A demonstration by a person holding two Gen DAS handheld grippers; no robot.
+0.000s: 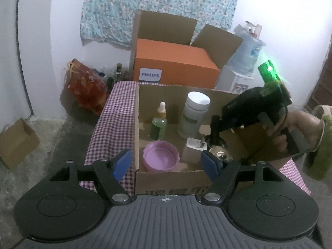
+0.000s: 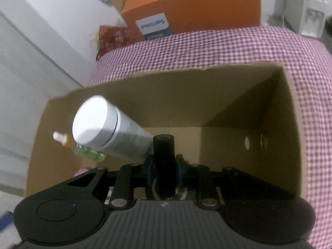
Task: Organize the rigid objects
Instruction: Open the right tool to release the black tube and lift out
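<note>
An open cardboard box (image 1: 145, 176) sits on a checked cloth. Inside it stand a white-capped bottle (image 1: 194, 115), a green dropper bottle (image 1: 158, 122), a pink lid (image 1: 161, 155) and a white plug adapter (image 1: 196, 145). My left gripper (image 1: 166, 164) is open and empty, its blue pads astride the box's near left corner. My right gripper (image 2: 165, 171) reaches down into the box and is shut on a black cylinder (image 2: 164, 161), which also shows in the left wrist view (image 1: 213, 128). Beside it in the right wrist view stand the white-capped bottle (image 2: 108, 128) and the dropper bottle (image 2: 83, 150).
The checked cloth (image 1: 118, 108) covers a small table. Behind it are an orange Philips box (image 1: 174, 64) inside a larger carton, a red gift bag (image 1: 85, 85), a water dispenser (image 1: 244, 62) and a small cardboard box (image 1: 16, 143) on the floor.
</note>
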